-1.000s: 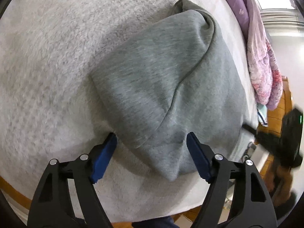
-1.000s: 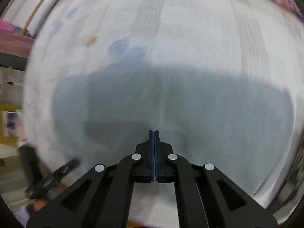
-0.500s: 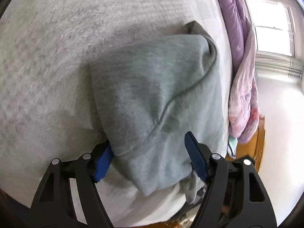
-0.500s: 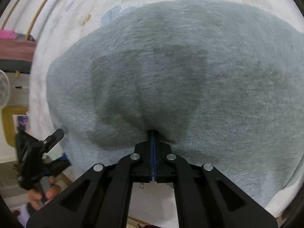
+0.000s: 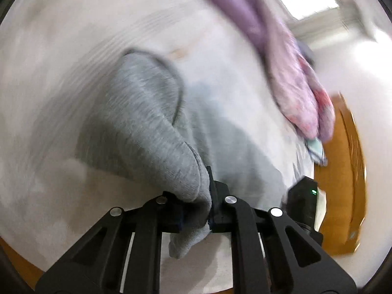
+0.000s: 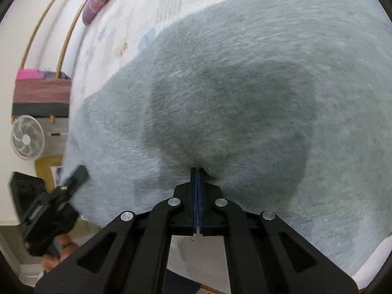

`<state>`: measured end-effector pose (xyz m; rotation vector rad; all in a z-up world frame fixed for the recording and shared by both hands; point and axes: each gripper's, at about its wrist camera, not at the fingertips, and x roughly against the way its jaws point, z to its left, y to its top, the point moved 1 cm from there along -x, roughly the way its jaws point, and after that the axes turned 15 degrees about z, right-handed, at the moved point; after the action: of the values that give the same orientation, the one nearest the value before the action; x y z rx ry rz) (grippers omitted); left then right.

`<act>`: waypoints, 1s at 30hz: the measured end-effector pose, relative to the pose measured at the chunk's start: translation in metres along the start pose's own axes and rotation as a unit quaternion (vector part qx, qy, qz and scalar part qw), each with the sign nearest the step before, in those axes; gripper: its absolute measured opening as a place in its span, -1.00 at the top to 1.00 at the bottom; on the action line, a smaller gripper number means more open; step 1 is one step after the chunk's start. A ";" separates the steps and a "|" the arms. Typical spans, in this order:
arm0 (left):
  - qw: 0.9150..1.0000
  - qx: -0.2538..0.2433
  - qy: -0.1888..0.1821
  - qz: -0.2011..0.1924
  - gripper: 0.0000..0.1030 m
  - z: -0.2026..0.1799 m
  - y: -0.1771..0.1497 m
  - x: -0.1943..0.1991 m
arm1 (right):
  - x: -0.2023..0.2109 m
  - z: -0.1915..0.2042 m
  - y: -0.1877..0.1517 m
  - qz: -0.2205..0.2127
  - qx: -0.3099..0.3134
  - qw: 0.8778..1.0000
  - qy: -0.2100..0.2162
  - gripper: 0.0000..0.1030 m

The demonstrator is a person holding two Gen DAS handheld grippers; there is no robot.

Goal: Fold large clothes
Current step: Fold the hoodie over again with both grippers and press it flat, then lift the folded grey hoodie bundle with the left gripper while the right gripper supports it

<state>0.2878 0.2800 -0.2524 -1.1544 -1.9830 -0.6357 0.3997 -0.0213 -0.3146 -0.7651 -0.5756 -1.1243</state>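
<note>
Jaws of left gripper (image 5: 196, 210) have just been closing and now clench a bunched corner of the soft grey knit sweatshirt (image 5: 147, 122), w/ cloth squeezed between the pads. Right gripper (image 6: 197, 196): jaws pressed together, tips at a pinched ridge of the same grey cloth; it looks held, tho the pinch itself is hidden. Sweatshirt lies spread on a white fleecy bed cover (image 5: 49, 49), near the bed's front edge, its gripped corner lifted off the cover. A purple-pink quilt (image 5: 281, 61) is heaped along the far side. To fold well, I'd judge: keep both grips firm, lift together, carry the edge across evenly, lay it flat w/o dragging. No containers in view.
</note>
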 end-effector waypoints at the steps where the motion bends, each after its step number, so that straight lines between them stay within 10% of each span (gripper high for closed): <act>1: 0.999 -0.032 0.009 -0.005 0.77 -0.020 0.002 0.003 | 0.005 0.000 -0.003 -0.009 -0.003 1.000 0.010 0.89; 9: 0.989 -0.141 0.038 0.000 0.77 -0.128 -0.002 -0.018 | 0.091 -0.042 -0.042 -0.100 -0.043 0.993 0.052 0.89; 17: 0.969 -0.234 0.043 0.064 0.76 -0.218 -0.031 -0.104 | 0.150 -0.090 -0.066 -0.169 -0.117 0.978 -0.030 0.88; 30: 0.937 -0.275 0.103 0.187 0.72 -0.234 -0.074 -0.241 | 0.176 -0.104 -0.071 -0.209 -0.110 0.968 -0.080 0.76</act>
<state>0.3812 -0.0466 -0.3074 -1.6654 -1.3830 -1.0926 0.3951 -0.2209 -0.2301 -0.9593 -0.7798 -1.5429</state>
